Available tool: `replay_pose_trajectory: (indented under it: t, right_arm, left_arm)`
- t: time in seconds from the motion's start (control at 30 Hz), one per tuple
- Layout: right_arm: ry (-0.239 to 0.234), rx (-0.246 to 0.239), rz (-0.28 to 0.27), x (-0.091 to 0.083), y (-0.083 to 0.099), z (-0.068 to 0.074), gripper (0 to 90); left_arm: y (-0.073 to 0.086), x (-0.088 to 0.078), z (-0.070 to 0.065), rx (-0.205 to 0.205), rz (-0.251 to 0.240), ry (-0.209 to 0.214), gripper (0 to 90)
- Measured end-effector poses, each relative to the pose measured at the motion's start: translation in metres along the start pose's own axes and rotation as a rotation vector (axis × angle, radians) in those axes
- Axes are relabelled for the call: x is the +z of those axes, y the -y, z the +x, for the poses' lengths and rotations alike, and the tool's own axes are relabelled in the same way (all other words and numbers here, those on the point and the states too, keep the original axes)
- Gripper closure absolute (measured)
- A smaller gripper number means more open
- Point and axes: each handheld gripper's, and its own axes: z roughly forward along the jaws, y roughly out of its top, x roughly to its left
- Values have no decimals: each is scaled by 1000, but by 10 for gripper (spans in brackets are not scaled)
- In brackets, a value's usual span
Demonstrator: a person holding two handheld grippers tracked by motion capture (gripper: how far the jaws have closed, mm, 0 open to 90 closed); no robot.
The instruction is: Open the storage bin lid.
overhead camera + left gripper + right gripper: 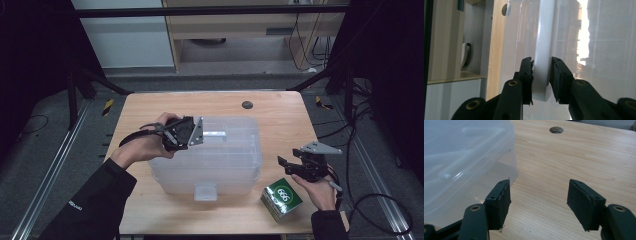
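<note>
The jaws of the left gripper (200, 131) sit on both sides of the white handle (543, 50) on the lid of the clear plastic box (235, 165), nearly closed, though I cannot tell if they squeeze it yet; the right gripper (539, 200) hangs wide open with nothing in it, near the counter's (280, 107) right edge by a green carton (281, 198). The box sits mid-counter, looks light, stiff and slippery, so the handle is the best grab spot. Its long side runs left to right.

L tool (541, 80) jaws straddle white handle (543, 50) on clear box lid (604, 50).
</note>
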Motion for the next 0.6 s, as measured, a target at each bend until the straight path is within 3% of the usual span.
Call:
replay_pose_trajectory:
  t: [0.1, 0.13, 0.6]
  right_arm:
    - [-12, -5, 1, -2, -1, 2, 410]
    - [-17, -7, 2, -3, -1, 3, 422]
    - [-117, -60, 64, -7, -3, 26, 554]
  left_arm:
    - [-1, 0, -1, 13, 11, -4, 739]
    - [0, -1, -5, -28, 10, -60, 741]
    - [-3, -3, -7, -17, 33, -63, 750]
